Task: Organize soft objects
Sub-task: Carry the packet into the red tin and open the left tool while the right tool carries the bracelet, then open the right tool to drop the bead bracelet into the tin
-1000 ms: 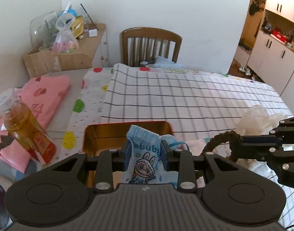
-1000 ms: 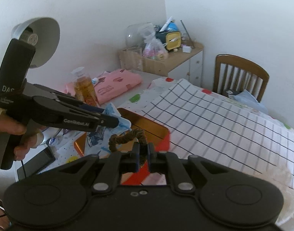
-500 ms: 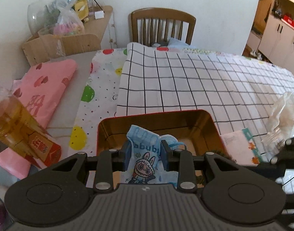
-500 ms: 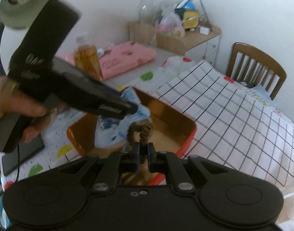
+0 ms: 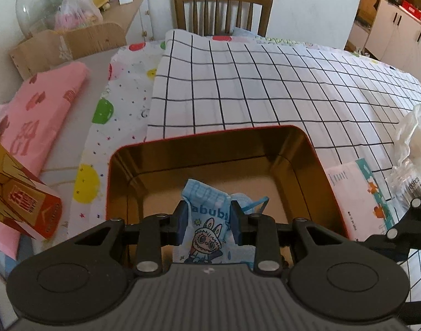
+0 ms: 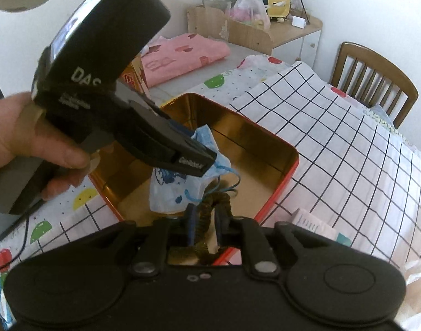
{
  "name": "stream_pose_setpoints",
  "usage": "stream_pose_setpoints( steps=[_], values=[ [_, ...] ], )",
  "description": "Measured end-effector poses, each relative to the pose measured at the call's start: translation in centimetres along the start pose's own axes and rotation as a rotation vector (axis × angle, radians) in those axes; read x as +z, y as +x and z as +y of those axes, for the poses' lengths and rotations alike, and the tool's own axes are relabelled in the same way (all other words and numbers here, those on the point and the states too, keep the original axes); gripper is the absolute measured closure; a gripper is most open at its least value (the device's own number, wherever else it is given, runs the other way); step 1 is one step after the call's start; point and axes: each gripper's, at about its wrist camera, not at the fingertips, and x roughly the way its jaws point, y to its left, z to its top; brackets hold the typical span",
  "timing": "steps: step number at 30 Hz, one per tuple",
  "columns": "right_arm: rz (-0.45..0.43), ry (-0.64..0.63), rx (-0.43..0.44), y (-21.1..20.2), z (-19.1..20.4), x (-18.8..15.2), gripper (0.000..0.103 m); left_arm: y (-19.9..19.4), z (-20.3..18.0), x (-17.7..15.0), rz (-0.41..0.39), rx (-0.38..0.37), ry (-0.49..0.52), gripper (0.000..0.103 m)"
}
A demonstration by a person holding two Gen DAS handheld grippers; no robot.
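Observation:
My left gripper [image 5: 209, 215] is shut on a light blue cartoon-print face mask [image 5: 207, 220] and holds it over the open red tin with a gold inside [image 5: 295, 135]. In the right wrist view the left gripper [image 6: 202, 162] hangs above the tin [image 6: 279, 184] with the mask [image 6: 171, 190] dangling from it. My right gripper [image 6: 206, 215] has its fingers slightly apart around a brown scrunchie [image 6: 207, 209] over the tin's near edge.
A folded pink cloth [image 5: 39, 104] and an amber bottle [image 5: 20, 204] lie left of the tin. A tissue pack [image 5: 359, 193] and crumpled clear plastic [image 5: 414, 138] lie to its right. A wooden chair [image 5: 222, 8] stands behind the checked tablecloth [image 5: 265, 82].
Both grippers have moved forward and down over the tin with their items. The right gripper's fingers have opened a little around the scrunchie.

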Motion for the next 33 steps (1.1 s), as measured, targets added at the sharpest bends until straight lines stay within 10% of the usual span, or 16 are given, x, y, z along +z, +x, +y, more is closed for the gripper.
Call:
stream_pose_setpoints(
  steps=[4,9,33],
  values=[
    [-0.004,0.031,0.013,-0.2,-0.5,-0.2,0.084,0.4,0.0,-0.2,0.012,0.000,-0.008,0.070],
    [-0.025,0.073,0.017,-0.9,-1.2,-0.6,0.078,0.0,-0.1,-0.4,-0.005,0.004,-0.022,0.040],
    [-0.178,0.169,0.027,-8.5,-4.7,-2.9,0.048,-7.7,-4.0,-1.5,-0.152,-0.002,-0.010,0.033]
  ],
)
